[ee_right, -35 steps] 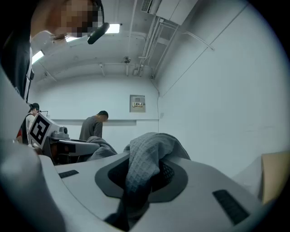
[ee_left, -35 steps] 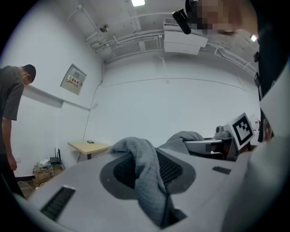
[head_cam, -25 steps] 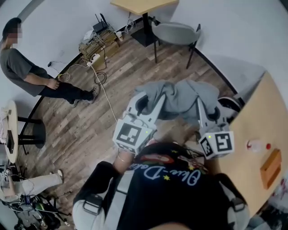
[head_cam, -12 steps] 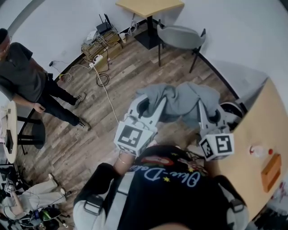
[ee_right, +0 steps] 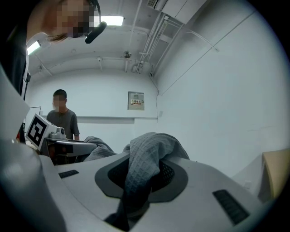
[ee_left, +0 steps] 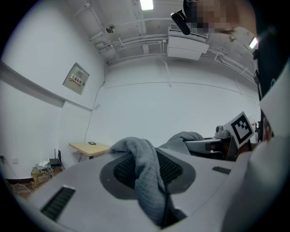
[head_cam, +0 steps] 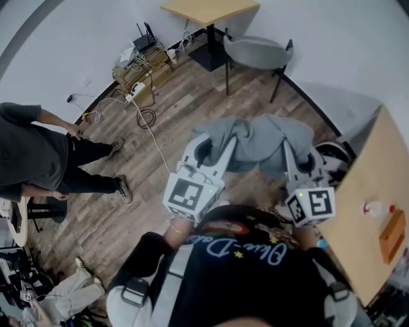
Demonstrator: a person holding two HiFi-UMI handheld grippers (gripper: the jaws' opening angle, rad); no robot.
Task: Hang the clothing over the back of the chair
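Both claws are pinched shut on the grey knit garment (head_cam: 262, 135), left gripper (head_cam: 217, 140) and right gripper (head_cam: 300, 153) holding it spread wide, I'd guess so it drapes over the chair (head_cam: 259, 50) back.

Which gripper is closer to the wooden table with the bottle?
Right. The right gripper holds the grey garment beside the wooden table; the left gripper grips the garment's other end, farther away.

To your left, a bystander (head_cam: 29, 153) in a dark grey shirt stood on the plank floor (head_cam: 185, 96). A router (head_cam: 146, 39) and a power strip (head_cam: 133, 89) lay by the wall, near a small wooden table (head_cam: 208, 7). The table at your right (head_cam: 370, 185) held a bottle (head_cam: 374, 208) and an orange box (head_cam: 392, 236).
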